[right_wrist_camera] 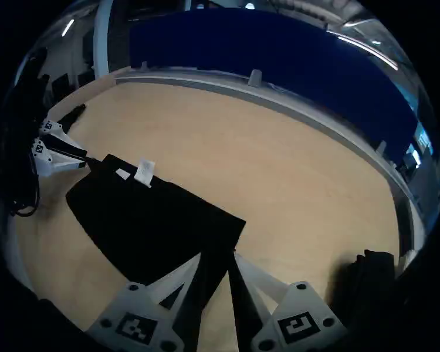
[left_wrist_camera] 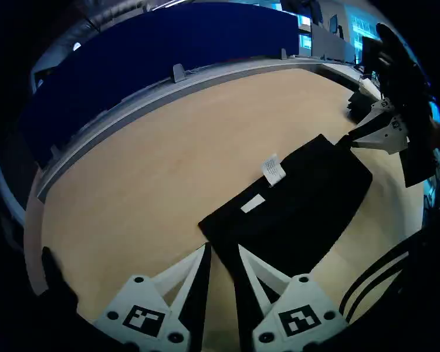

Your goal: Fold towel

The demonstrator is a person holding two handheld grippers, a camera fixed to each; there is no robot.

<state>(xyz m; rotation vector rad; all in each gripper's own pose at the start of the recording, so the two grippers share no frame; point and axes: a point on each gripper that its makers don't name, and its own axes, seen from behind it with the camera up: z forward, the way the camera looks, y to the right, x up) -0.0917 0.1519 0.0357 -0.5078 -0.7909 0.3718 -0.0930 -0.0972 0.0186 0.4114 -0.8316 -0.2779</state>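
A black towel [left_wrist_camera: 296, 205] [right_wrist_camera: 149, 217] lies flat on the light wooden table [left_wrist_camera: 161, 164], with a white tag [left_wrist_camera: 273, 169] [right_wrist_camera: 144, 171] on its far edge. My left gripper [left_wrist_camera: 223, 249] sits at the towel's near corner, its fingers drawn close together on the cloth. In the right gripper view, that gripper [right_wrist_camera: 91, 159] pinches the towel's far left corner. My right gripper [right_wrist_camera: 220, 258] is shut on the opposite corner, and from the left gripper view it [left_wrist_camera: 344, 141] is at the far right corner. The dark pads hide the exact contact.
A blue partition [left_wrist_camera: 161, 53] [right_wrist_camera: 267, 53] and a grey ledge [left_wrist_camera: 179, 88] run along the table's far side. A dark bundle [right_wrist_camera: 366, 276] lies near the right gripper. A dark garment with white stripes [left_wrist_camera: 378, 281] is at the lower right of the left gripper view.
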